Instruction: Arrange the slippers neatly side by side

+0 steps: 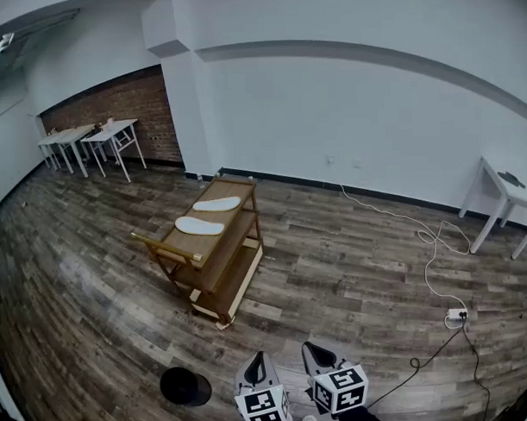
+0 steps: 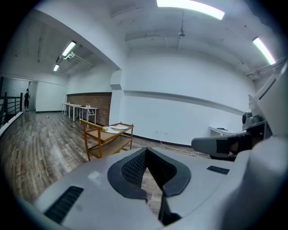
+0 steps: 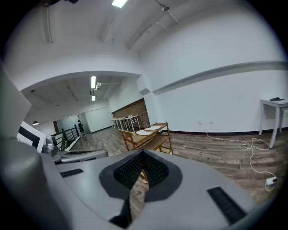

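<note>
OK, left gripper [image 1: 257, 361] and right gripper [image 1: 314, 350] are hanging with jaws closed, empty. Slippers [image 1: 199, 226] at 11 o'clock are looking thin, probably light and floppy: pinch an edge.

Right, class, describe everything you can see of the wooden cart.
The wooden cart is a brown open-framed trolley with a railed top tray, shelves beneath and a handle bar at one end. It stands upright on the plank floor, away from the walls. On its top lie a far slipper and a near slipper, both white, flat, apart.
</note>
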